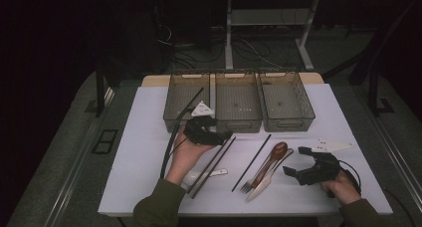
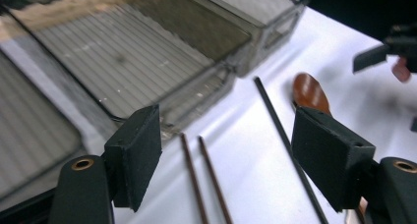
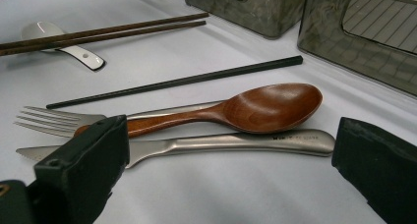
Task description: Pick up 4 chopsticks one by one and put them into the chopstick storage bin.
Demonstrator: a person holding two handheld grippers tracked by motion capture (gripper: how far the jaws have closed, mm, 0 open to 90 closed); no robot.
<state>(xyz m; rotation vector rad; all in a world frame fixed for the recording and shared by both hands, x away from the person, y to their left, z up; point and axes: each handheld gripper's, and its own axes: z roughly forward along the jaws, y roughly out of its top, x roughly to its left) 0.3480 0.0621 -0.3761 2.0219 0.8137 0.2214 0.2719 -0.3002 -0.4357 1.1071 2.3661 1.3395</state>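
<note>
While grippers hover, three bins (image 1: pixel 237 102), three chopsticks (image 1: pixel 214 163), two spoons (image 1: pixel 276 151).

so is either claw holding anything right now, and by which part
Nothing is held. The left claw stands open above the brown chopsticks, pads clear of them. The right claw is open too, with the wooden spoon lying untouched beyond it.

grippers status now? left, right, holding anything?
Left gripper: open, nothing held, above the brown chopsticks.
Right gripper: open, nothing held, facing the wooden spoon.
</note>
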